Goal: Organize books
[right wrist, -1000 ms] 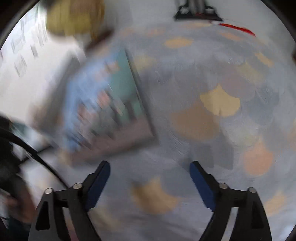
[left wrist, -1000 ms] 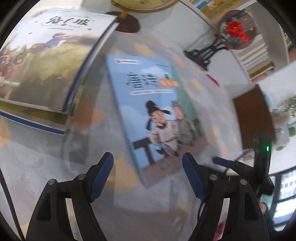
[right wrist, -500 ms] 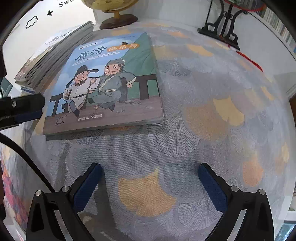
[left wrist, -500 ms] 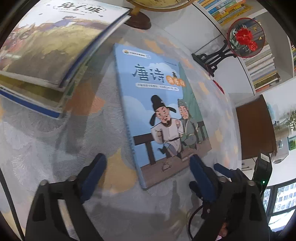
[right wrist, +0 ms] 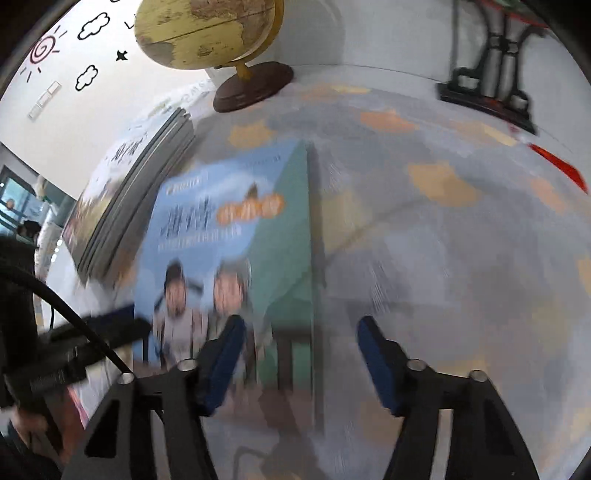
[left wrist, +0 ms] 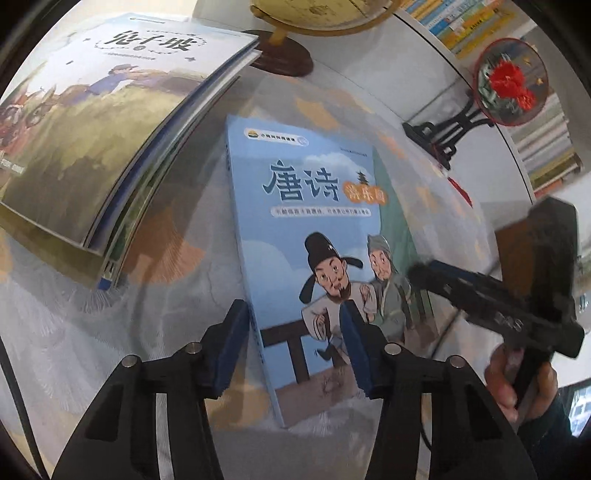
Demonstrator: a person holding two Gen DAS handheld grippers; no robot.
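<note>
A blue picture book point(left wrist: 321, 229) with two cartoon figures lies flat on the patterned tablecloth point(left wrist: 177, 332). My left gripper point(left wrist: 295, 347) hangs over its near left edge, jaws closing. That edge lies between the fingers, and the pads do not press on it. In the blurred right wrist view, my right gripper point(right wrist: 301, 362) straddles the near right edge of the book point(right wrist: 229, 240), jaws closing, with no clear contact. The left view also shows the right gripper point(left wrist: 480, 295), held by a hand at the right.
A stack of books point(left wrist: 92, 129) lies to the left of the blue book, and the right wrist view shows this stack point(right wrist: 129, 192) too. A globe point(right wrist: 207, 33) on a brown base stands behind. A black stand with a red flower disc point(left wrist: 509, 81) and bookshelves point(left wrist: 546, 147) are at the back right.
Both grippers' jaws have narrowed from wide open. The left gripper has come down over the book's near left edge. The right gripper has swung left over the book's near right edge.
</note>
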